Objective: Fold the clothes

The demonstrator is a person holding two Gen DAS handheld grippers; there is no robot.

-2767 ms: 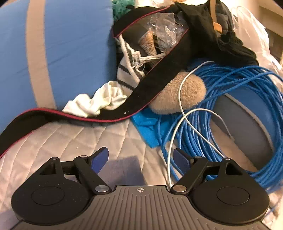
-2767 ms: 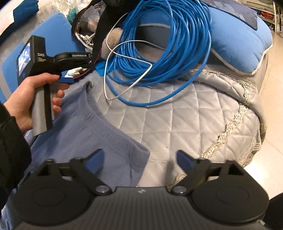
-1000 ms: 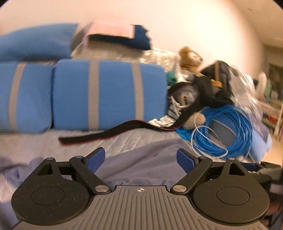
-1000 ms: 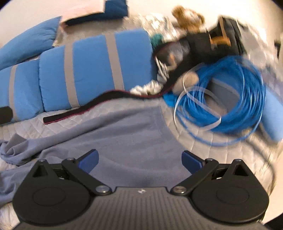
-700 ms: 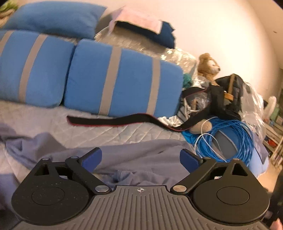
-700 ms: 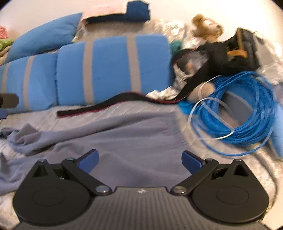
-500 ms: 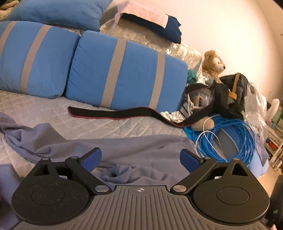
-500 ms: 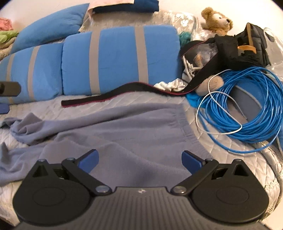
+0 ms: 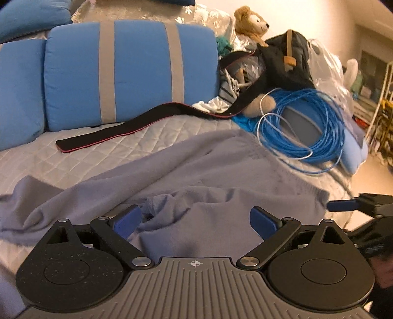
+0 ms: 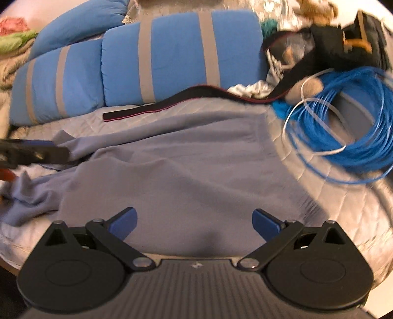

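Two grippers, both with jaws spread wide and nothing between the pads. Biggest item: quilted grey bedspread (image 9: 103, 149) covering the bed, running to its rounded edge on the right. Along the back, two blue cushions with grey stripes (image 9: 132, 71) side by side; a plain blue pillow (image 10: 81, 22) lies behind them.

Task item: grey-blue garment (image 9: 221, 176), spread across the middle of the bedspread. Right part lies fairly flat with a ribbed hem (image 10: 260, 137) toward the cable. Left part is rumpled, with a bunched fold (image 9: 159, 203) just ahead of the left gripper.

Blue cable coil (image 9: 316, 127) sits right of the garment, near the hem, partly on a grey-blue cushion. A white cable (image 9: 277, 137) loops over the coil. Black strap with red edging (image 9: 127, 130) runs along the foot of the striped cushions from the clutter pile out to the left, apart from the garment. Black bag (image 9: 287, 63) and teddy bear (image 9: 250, 22) at the back right; white crumpled cloth (image 9: 213, 105) below them, against the strap.

Left gripper (image 9: 195, 219) hovers low over the rumpled near edge of the garment. Right gripper (image 10: 194, 220) hovers over the flat near edge, fingers (image 10: 122, 222) apart; its view is motion-blurred. Contact with the fabric can't be told for either.
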